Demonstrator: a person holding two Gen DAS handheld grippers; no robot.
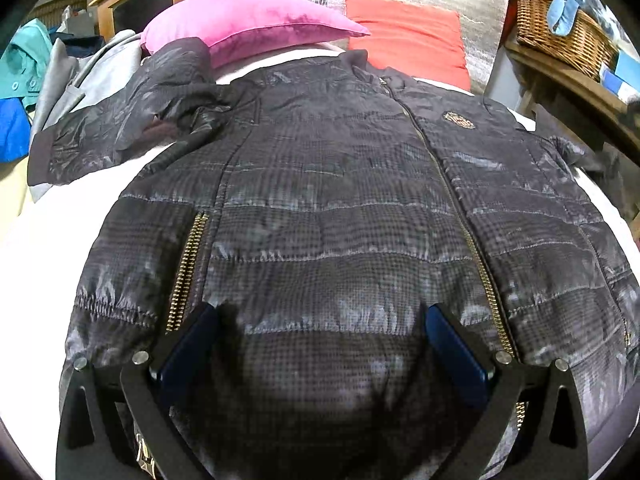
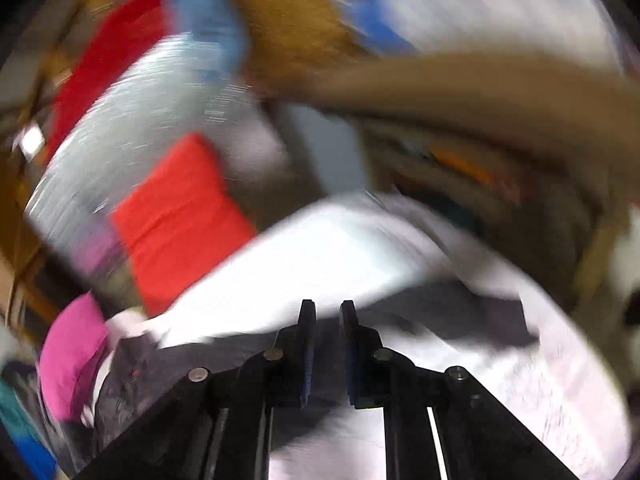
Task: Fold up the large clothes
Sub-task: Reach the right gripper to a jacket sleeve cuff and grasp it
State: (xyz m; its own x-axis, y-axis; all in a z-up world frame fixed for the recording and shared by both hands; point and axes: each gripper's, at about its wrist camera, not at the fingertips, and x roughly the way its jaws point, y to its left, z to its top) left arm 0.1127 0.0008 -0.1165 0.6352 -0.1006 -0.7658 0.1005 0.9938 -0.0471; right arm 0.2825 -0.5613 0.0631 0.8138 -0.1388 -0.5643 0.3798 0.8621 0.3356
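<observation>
At the far left of the left wrist view a heap of clothes point(image 1: 36, 92) — teal, grey and blue — lies beside the white bed cover point(image 1: 80, 208). The dark quilted zip-up puffer jacket point(image 1: 328, 200) lies front up and spread flat across that cover, collar away from the camera, one sleeve point(image 1: 120, 132) stretched out to the left over the edge of the heap. Behind the collar a magenta pillow point(image 1: 248, 20) leans next to an orange-red cushion point(image 1: 412, 36), both against a silvery backing. A brass pocket zipper point(image 1: 186, 268) runs down the jacket's left panel, the main zipper point(image 1: 452, 200) down the middle, and a small embroidered badge point(image 1: 459, 119) sits on the chest. Further right a wicker basket point(image 1: 560, 36) stands on a wooden shelf. The left gripper point(image 1: 322, 316) is low over the jacket's hem, its blue-padded fingers point(image 1: 444, 332) spread wide with only fabric beneath them; whether the tips touch the cloth I cannot tell.

The right wrist view is heavily smeared. The right gripper point(image 2: 327, 308) has its fingers drawn nearly together — a narrow gap, nothing visibly between them — above the white cover, with dark jacket fabric below and the same magenta pillow at lower left.
</observation>
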